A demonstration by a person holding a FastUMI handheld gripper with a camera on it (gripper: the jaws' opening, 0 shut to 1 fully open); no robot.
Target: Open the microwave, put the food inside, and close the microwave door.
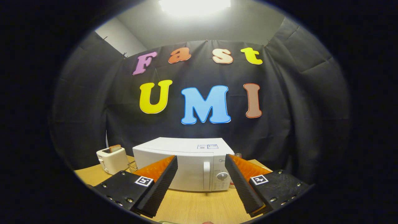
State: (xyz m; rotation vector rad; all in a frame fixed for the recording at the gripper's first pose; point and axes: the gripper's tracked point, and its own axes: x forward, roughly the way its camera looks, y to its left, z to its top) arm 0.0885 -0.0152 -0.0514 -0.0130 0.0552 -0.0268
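Gripper view, looking forward along the two fingers of the hand-held gripper point(201, 183) over a pale wooden worktop point(192, 205). The fingers are spread wide apart and hold nothing; bare worktop shows in the gap between them. Each finger carries a small square black-and-white marker near its base.

Beyond the fingertips, well apart from them, a white microwave point(183, 165) stands toward the far edge of the worktop, its front facing the camera. Its door is closed. A vertical white handle point(206, 171) runs down the right side of the door, and just right of the handle sits a round knob point(222, 176) on the control panel. Two small labels lie on the microwave's flat top (too small to make out). The left fingertip overlaps the lower left of the door as seen from here, and the right fingertip overlaps the control panel's right edge, though neither touches the appliance.

Left of the microwave, near the worktop's far left corner, stands a white toaster point(112, 160) with a slice of toast point(115, 148) sticking up out of a slot. A small wire object point(132, 166) sits between toaster and microwave. Behind the microwave's right side, the top of a small jar point(238, 155) peeks out.

A bright ceiling light point(194, 5) glares overhead.
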